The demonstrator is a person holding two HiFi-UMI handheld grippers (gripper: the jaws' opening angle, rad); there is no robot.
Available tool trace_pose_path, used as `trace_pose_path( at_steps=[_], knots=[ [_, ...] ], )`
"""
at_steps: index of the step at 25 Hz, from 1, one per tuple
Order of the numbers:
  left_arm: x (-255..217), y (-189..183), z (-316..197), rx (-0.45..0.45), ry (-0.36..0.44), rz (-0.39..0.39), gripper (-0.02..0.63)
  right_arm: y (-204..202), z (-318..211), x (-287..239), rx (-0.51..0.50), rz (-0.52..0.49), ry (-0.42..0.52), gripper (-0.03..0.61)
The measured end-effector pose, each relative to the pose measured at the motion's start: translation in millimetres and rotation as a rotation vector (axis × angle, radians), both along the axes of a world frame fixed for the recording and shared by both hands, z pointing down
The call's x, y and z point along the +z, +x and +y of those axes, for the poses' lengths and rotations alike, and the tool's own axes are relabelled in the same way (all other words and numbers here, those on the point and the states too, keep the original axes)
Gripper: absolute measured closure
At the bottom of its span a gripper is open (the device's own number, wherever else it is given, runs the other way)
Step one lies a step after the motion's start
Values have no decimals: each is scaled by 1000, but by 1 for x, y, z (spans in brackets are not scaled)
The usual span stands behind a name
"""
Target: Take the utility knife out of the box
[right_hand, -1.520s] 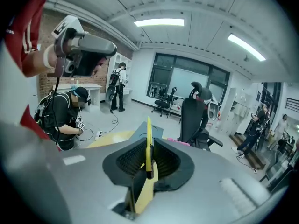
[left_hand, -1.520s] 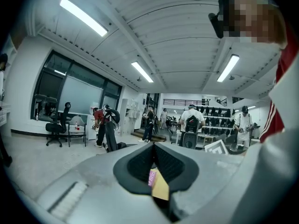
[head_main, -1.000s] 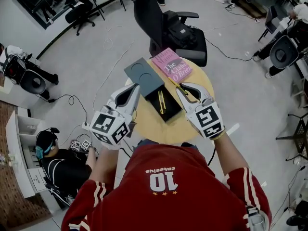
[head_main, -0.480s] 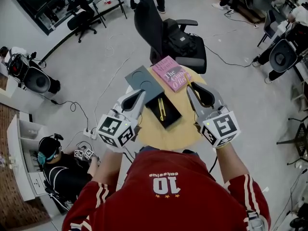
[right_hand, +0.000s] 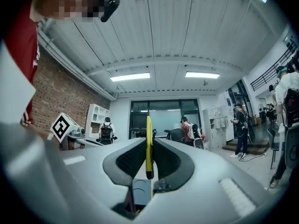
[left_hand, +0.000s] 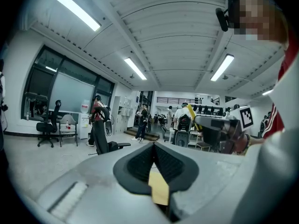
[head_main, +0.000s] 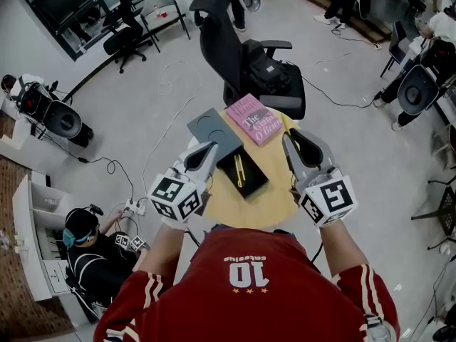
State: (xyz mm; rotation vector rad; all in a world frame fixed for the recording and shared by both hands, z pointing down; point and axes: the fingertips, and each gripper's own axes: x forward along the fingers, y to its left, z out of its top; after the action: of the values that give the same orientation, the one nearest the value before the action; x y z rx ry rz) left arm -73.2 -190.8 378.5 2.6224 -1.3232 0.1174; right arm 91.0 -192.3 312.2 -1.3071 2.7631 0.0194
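Right gripper (right_hand: pixel 149 146) is higher off the desk (head_main: pixel 265 204); fingers pinch the thin, stiff, likely light utility knife (right_hand: pixel 148 125) mid-body; left gripper (left_hand: pixel 154 146) has its fingers closed, empty.

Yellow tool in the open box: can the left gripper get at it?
Probably yes: the yellow tool lies uncovered in the box, lid aside. The left gripper hovers nearby, but its fingers are shut.

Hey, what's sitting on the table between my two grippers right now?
In the head view, the open black box lies between the left gripper and the right gripper.
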Motion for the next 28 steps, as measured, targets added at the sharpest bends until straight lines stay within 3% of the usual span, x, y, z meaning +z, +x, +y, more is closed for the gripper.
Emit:
trace_pose_path(
  at_steps=[12, 22, 28],
  knots=[
    [11, -1, -14, -71, -19, 13, 611, 3, 3, 8, -3, 5, -18, 529],
    [12, 1, -11, -45, -8, 0, 597, -4, 6, 12, -6, 4, -32, 529],
    [22, 4, -16, -34, -32, -15, 535, -6, 5, 16, 0, 18, -30, 529]
  ],
)
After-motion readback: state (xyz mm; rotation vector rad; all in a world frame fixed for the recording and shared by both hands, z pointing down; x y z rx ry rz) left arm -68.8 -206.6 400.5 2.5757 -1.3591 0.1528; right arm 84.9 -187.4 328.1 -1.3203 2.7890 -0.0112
